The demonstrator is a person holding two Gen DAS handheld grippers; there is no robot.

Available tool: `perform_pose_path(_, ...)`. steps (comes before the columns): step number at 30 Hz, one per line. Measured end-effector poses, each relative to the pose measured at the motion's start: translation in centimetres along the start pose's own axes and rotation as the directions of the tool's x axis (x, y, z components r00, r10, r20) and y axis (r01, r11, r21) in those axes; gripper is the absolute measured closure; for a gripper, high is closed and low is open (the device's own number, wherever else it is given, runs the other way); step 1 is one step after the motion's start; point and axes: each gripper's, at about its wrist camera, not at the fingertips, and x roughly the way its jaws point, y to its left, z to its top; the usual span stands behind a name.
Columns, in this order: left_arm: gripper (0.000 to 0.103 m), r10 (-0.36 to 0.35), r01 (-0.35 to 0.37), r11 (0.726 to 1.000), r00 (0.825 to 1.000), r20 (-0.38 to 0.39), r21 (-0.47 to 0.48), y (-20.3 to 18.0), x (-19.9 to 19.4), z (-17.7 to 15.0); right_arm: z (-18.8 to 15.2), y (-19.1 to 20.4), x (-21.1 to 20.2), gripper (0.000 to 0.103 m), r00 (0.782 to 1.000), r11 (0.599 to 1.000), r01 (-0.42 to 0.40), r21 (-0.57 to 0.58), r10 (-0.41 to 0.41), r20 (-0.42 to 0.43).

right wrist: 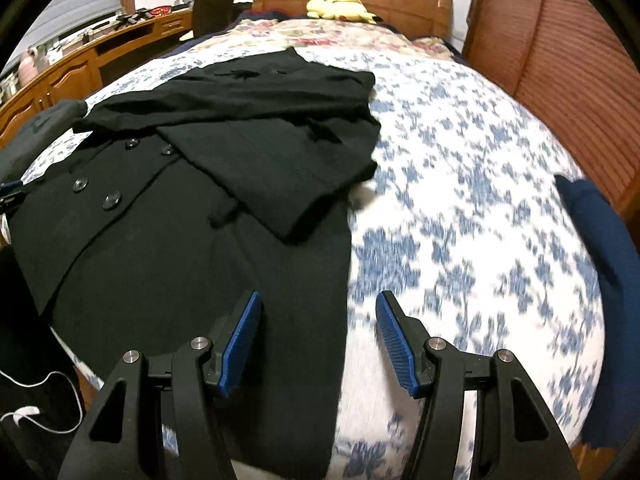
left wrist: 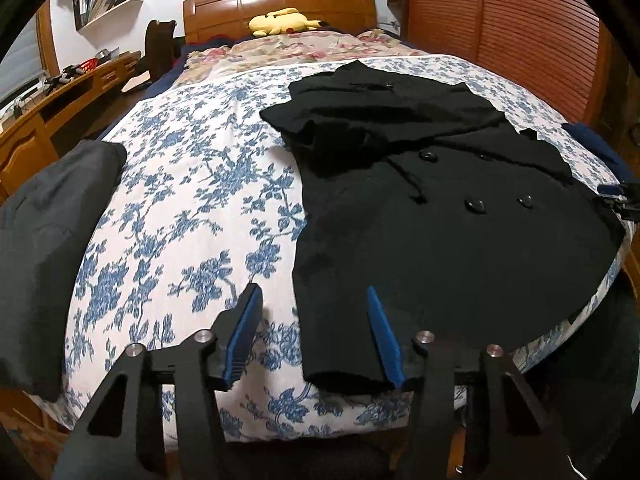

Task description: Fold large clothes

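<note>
A black double-breasted coat [left wrist: 440,216] lies flat on the blue-flowered bedspread [left wrist: 180,208], sleeves folded across its chest. My left gripper [left wrist: 312,300] is open, its blue pads straddling the coat's lower left hem corner, just above it. In the right wrist view the same coat [right wrist: 180,208] lies on the left half of the bed. My right gripper [right wrist: 318,304] is open and empty, straddling the coat's right hem edge above the bedspread [right wrist: 460,220]. The other gripper's tip shows at each view's edge.
A dark grey folded garment [left wrist: 44,236] lies at the bed's left edge. A navy garment [right wrist: 604,264] lies at the right edge. A yellow plush toy [left wrist: 284,21] sits by the wooden headboard. A wooden desk [left wrist: 48,112] stands left, slatted wardrobe doors [left wrist: 520,28] right.
</note>
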Motion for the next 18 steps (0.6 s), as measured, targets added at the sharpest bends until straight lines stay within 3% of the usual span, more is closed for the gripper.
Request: perform_pose_path(18,0.054,-0.010,0.010,0.999,1.000,0.008,-0.041,0.5,-0.2,-1.2,-1.5,0.4,0.5,0.041,1.000,1.000,-0.027,0.014,0.027,-0.010)
